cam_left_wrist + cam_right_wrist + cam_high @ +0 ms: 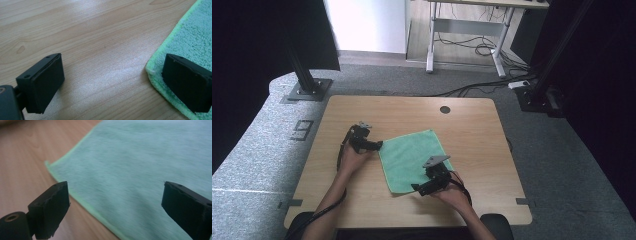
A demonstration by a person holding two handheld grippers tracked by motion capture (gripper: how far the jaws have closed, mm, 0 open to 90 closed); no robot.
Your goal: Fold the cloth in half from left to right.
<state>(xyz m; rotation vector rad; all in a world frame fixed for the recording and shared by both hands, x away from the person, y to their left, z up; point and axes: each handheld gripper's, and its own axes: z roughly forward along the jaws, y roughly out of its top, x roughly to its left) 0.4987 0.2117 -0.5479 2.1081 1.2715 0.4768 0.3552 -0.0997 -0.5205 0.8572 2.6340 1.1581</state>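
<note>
Nearest my own end, my left tongs [112, 82] stood wide apart with nothing pinched; one jaw hung over bare wood, the other over the corner hem of the green cloth [192, 37]. I saw that cloth [414, 160] lying flat near the middle of the tabletop [472, 125], slightly skewed to its sides, with open wood all around it and the widest bare stretch toward the far right. My left tongs [374, 145] sat just beside the cloth's left corner. My right tongs [422, 189] were low at the near edge of the cloth, also spread wide and holding nothing. From their own camera, the right tongs [115, 207] straddled the near hem: one jaw over wood, the other over green cloth [150, 157]. That picture was somewhat blurred.
</note>
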